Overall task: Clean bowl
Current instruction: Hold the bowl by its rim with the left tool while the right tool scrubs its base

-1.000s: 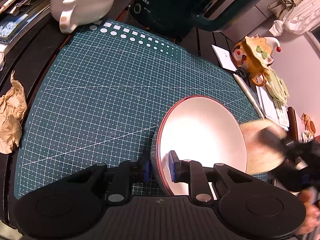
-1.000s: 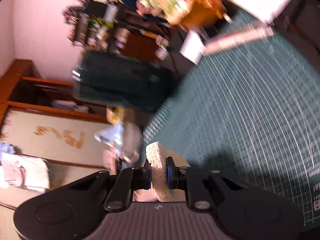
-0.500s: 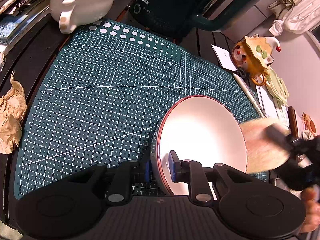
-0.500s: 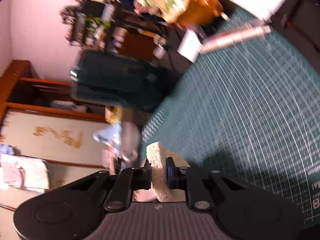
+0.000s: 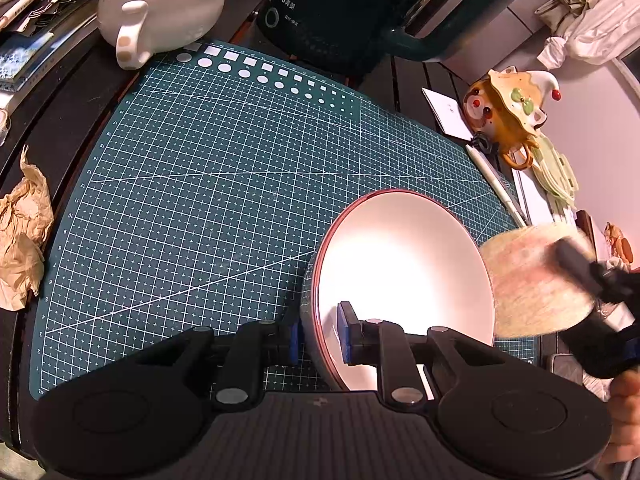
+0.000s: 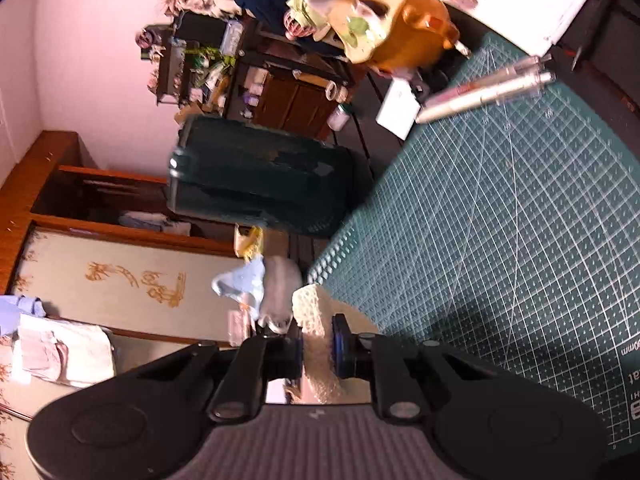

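A white bowl (image 5: 404,276) with a red-brown rim stands tilted on its edge over the green cutting mat (image 5: 224,184). My left gripper (image 5: 318,334) is shut on the bowl's near rim, one pad inside and one outside. A round pale loofah sponge (image 5: 532,284) hovers just right of the bowl's rim, blurred, pinched by my right gripper (image 5: 576,264). In the right wrist view the same sponge (image 6: 314,320) sits squeezed between the pads of the right gripper (image 6: 318,344), which points across the mat (image 6: 500,240). The bowl is out of that view.
A dark green kettle (image 5: 360,8) and a white-and-blue teapot (image 5: 160,4) stand behind the mat. An orange figurine pot (image 5: 508,116), a pen (image 5: 496,184) and papers lie at the right. Crumpled brown paper (image 5: 20,232) lies at the left edge.
The sponge in the right gripper has shifted slightly beside the bowl's right rim. The bowl and the left gripper have stayed still.
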Tool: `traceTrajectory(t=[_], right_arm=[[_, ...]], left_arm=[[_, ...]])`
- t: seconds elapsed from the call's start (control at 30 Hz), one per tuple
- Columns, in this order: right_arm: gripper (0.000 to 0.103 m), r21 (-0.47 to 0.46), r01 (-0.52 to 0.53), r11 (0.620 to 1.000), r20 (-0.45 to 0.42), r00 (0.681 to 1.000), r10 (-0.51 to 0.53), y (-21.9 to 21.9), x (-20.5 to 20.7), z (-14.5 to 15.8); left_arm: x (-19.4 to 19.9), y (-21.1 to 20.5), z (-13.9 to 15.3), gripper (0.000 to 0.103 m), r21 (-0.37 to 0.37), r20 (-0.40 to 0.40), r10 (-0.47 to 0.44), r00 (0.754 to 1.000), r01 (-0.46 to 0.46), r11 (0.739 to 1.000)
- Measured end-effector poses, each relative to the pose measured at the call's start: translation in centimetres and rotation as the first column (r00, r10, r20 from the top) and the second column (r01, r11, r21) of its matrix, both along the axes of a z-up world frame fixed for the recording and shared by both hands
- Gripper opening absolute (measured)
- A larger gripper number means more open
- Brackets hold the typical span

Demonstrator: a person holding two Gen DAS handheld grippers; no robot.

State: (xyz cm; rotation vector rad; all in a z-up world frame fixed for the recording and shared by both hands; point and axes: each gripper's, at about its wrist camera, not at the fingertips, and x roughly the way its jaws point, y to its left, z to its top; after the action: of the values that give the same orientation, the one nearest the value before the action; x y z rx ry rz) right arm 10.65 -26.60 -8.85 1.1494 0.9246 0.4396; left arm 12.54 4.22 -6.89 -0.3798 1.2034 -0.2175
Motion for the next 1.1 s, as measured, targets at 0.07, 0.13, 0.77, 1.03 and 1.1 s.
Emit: traceTrajectory(t=[0.07, 0.13, 0.77, 1.03, 1.1], right_arm=[[0.013, 0.000, -0.007, 1.000, -0.028, 1.000, 0.007, 0.3, 0.0, -0.6], [0.013, -0.022, 0.001, 1.000, -0.014, 1.000, -0.001, 0.0, -0.1, 0.2], [0.013, -0.054, -0.015, 0.998, -0.034, 0.999, 0.013, 0.6, -0.5, -0.3], [0.013, -0.059, -0.022, 0.998, 0.005, 1.000, 0.022, 0.5, -0.9, 0.5], [0.013, -0.064, -0.024, 0.998, -0.019, 1.000, 0.022, 0.5, -0.8, 0.2]], left_arm=[[0.1, 0.1, -0.1, 0.019, -0.003, -0.001, -0.001, 1.000, 0.001, 1.000], [0.2, 0.2, -0.1, 0.019, -0.004, -0.002, -0.003, 1.000, 0.003, 1.000], [0.2, 0.4, -0.2, 0.019, -0.006, -0.001, -0.004, 1.000, 0.004, 1.000], [0.2, 0.3, -0.1, 0.019, -0.006, -0.003, -0.004, 1.000, 0.004, 1.000], [0.2, 0.2, -0.1, 0.019, -0.006, -0.003, -0.003, 1.000, 0.003, 1.000]])
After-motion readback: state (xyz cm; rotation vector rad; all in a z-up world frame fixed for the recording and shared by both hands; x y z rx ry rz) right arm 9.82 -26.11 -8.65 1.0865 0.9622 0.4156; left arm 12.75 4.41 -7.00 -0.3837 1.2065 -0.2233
